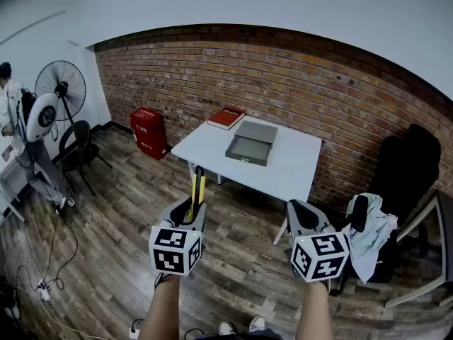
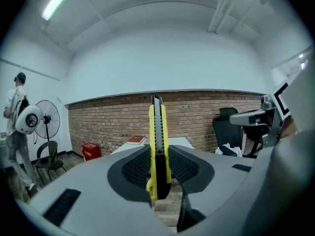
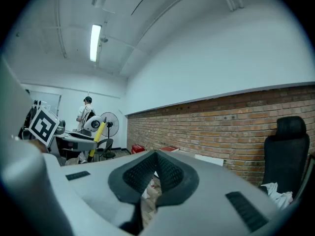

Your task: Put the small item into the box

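Note:
A yellow and black utility knife (image 1: 198, 185) stands upright between the pads of my left gripper (image 1: 191, 210), which is shut on it. In the left gripper view the knife (image 2: 158, 141) fills the middle of the jaws (image 2: 160, 157). My right gripper (image 1: 300, 214) is shut with nothing in it; its pads meet at the tip (image 3: 156, 157). The open grey box (image 1: 250, 147) lies on the white table (image 1: 297, 163) by the brick wall, well ahead of both grippers. Both grippers hover over the wooden floor, short of the table.
A red book (image 1: 226, 117) lies at the table's far left corner. A red container (image 1: 148, 132) stands on the floor to the left. A fan (image 1: 61, 82), a dark chair (image 1: 79, 151) and a person (image 1: 10, 108) are at far left. A black chair (image 1: 407, 168) with cloth (image 1: 371, 236) stands on the right.

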### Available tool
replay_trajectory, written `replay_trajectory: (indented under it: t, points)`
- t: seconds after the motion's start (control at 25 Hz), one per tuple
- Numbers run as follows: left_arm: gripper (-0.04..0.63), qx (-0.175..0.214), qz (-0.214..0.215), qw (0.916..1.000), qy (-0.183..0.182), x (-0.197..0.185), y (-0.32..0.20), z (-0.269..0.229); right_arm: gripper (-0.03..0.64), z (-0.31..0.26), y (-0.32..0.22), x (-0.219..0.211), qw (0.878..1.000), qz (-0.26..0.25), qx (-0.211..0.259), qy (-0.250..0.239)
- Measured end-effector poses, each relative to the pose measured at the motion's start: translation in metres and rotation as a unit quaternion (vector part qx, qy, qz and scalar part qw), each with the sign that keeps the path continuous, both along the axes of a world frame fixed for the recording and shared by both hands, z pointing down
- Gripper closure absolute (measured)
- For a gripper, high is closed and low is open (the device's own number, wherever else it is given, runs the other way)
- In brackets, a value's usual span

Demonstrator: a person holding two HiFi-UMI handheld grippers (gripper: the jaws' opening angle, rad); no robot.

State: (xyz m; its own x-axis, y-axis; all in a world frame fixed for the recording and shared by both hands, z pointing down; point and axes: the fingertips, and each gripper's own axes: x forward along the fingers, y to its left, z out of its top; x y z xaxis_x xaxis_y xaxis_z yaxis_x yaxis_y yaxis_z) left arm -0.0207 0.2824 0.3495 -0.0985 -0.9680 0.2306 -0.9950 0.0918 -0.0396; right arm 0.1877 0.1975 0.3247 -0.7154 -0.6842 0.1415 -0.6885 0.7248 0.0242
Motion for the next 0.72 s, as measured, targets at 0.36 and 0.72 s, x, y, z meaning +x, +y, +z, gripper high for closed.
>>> replay_trajectory:
  t: [0.36,0.72]
  points:
    - [0.465,-0.008,0.009,0.9999,-0.006,-0.015,-0.008,0.011,0.597,0.004,-0.006,-0.013,1.000,0.008,-0.001,0.004]
    - [0.465,-0.020,0.013,0.9997,-0.008,-0.027,-0.040,0.021,0.597,0.014,-0.036,-0.026,1.000,0.007,-0.007,0.008]
